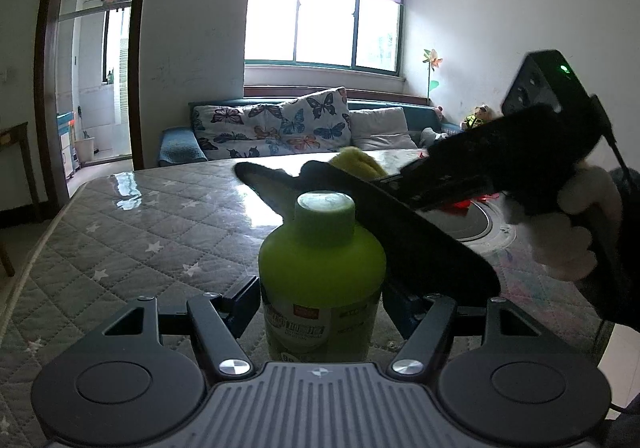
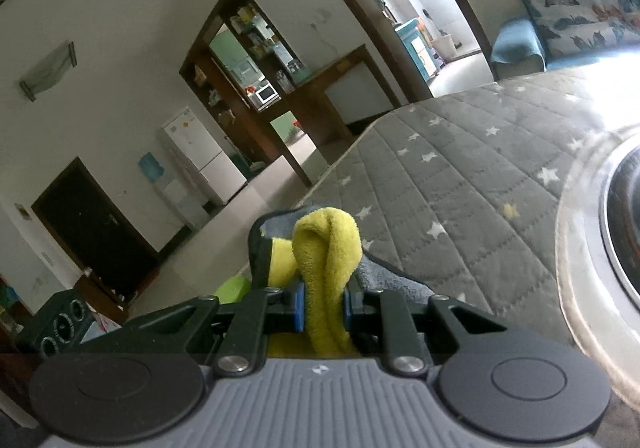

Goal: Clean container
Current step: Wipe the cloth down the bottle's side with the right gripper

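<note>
Clamped between the left gripper point(image 1: 320, 304) fingers, a squat green plastic bottle with a green cap point(image 1: 322, 268) stands over the quilted grey table cover point(image 1: 140, 232), so the right gripper point(image 2: 323, 304), pinching a folded yellow-and-grey cloth point(image 2: 326, 244), should probably wipe firmly around cap and shoulder while the bottle stays braced.

Your bottle point(image 1: 322, 276) is lime green with a wide flat-topped cap of the same green and a pale printed label with a small red patch low on its body. It stands upright on the table between the two fingers of your left claw point(image 1: 320, 308), which press on its sides. Your cloth point(image 2: 326, 268) is thick yellow terry with a grey side, folded into a lump and pinched between the blue pads of your right claw point(image 2: 324, 306); it bulges forward past the fingertips and sits above and just behind the cap.
</note>
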Motion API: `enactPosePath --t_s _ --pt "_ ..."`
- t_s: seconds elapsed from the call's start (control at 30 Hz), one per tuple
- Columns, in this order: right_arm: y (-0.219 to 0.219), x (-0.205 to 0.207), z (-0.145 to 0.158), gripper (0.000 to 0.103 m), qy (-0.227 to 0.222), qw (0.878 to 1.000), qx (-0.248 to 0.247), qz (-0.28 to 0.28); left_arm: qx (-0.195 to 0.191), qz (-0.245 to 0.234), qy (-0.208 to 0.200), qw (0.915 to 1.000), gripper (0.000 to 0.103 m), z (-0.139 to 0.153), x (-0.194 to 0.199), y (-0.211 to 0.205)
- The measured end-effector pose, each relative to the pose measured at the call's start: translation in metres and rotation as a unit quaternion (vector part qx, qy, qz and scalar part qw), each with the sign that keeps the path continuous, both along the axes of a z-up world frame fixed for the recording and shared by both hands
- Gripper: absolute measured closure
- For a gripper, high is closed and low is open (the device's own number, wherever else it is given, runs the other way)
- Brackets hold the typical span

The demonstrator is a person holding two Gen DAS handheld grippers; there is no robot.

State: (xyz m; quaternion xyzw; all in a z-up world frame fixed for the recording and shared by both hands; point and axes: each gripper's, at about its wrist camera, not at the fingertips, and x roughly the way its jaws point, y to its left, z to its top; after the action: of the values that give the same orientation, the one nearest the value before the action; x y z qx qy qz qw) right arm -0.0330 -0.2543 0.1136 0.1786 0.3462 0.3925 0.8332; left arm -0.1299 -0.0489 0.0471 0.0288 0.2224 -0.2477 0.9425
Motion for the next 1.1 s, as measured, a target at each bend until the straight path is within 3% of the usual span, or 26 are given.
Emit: enactPosePath --t_s 0.23,0.7,0.87,1.03,1.1 --pt "0.013 0.016 -0.022 0.085 0.025 0.999 -0.028 0.001 -0.003 -0.002 0.001 1.0 0.032 -0.001 0.0 0.0" --pt "-0.003 -0.006 -0.036 0.085 0.048 0.999 -0.023 -0.013 -0.004 0.002 0.007 1.0 0.031 0.003 0.0 0.0" --pt "-0.004 -0.006 -0.024 0.085 0.033 0.999 -0.011 -0.011 -0.004 0.01 0.01 0.9999 0.021 0.003 0.002 0.001" --pt "0.002 -0.002 -0.019 0.085 0.021 1.0 -0.019 -0.006 0.0 0.015 0.004 0.9999 0.0 0.005 0.002 -0.003" --pt "0.004 -0.001 -0.016 0.085 0.016 1.0 -0.022 -0.004 0.002 0.011 0.0 0.9999 0.0 0.005 0.002 -0.005"
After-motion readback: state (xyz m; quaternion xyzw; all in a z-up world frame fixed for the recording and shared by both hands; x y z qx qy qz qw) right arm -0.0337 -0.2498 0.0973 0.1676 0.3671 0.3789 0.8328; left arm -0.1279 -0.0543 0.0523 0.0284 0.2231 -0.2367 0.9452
